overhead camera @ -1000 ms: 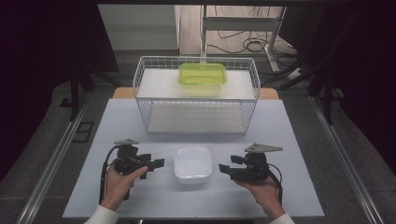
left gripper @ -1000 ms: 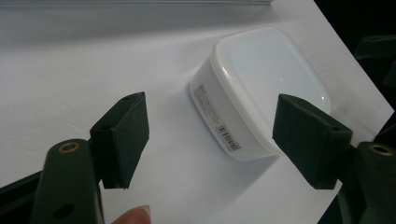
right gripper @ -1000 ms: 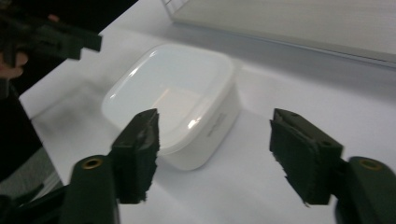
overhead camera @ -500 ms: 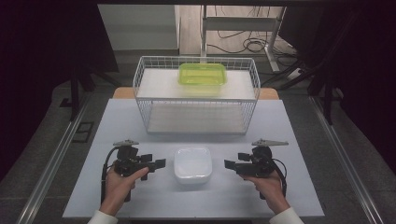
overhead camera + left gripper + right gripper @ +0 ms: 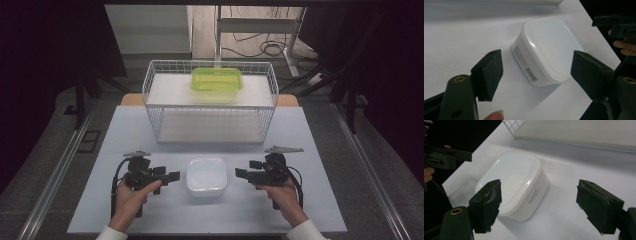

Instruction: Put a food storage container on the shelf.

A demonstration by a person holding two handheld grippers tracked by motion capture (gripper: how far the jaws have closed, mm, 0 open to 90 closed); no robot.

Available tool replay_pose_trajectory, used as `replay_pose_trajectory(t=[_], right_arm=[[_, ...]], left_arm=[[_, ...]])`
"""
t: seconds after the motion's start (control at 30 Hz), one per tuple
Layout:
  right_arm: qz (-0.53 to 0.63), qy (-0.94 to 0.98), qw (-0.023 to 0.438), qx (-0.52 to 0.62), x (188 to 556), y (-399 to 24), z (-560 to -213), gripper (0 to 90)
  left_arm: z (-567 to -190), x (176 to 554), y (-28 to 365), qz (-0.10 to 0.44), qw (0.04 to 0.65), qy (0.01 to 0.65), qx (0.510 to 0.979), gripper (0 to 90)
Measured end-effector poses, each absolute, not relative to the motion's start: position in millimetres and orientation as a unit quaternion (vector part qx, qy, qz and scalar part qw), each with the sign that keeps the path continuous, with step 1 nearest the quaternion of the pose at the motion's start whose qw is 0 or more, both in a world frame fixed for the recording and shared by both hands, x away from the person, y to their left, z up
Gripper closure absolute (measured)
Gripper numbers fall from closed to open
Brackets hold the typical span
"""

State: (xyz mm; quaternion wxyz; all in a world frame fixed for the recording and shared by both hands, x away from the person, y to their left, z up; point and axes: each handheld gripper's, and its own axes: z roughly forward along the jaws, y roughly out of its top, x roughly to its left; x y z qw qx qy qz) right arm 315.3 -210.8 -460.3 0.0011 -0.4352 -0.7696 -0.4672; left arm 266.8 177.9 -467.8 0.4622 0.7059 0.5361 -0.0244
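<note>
White lidded container (image 5: 206,175) between 2 gaping grippers — left (image 5: 170,176), right (image 5: 241,173) — untouched

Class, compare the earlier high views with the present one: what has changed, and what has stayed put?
The right gripper drew slightly away from the white lidded container, its jaws just opening, nothing between them. The left gripper, the container and the green container in the wire basket stayed put.

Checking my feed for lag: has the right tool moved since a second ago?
Yes. The right tool has edged slightly away from the white box, toward the table's right edge; its jaws stand open.
</note>
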Motion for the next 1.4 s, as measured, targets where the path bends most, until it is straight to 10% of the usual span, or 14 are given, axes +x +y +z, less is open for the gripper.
replay_pose_trajectory(t=[0.93, 1.4], right_arm=[[-0.444, -0.767, 0.095, -0.454, 339.0, -184.5, -478.4, 49.5], [-0.447, -0.744, 0.157, -0.471, 343.9, -184.5, -495.5, 70.0]], left_arm=[[-498.5, 287.4, 170.2, -0.147, 0.474, 0.560, 0.664, 42.0], [-514.4, 301.7, 158.7, -0.199, 0.472, 0.558, 0.653, 64.2]])
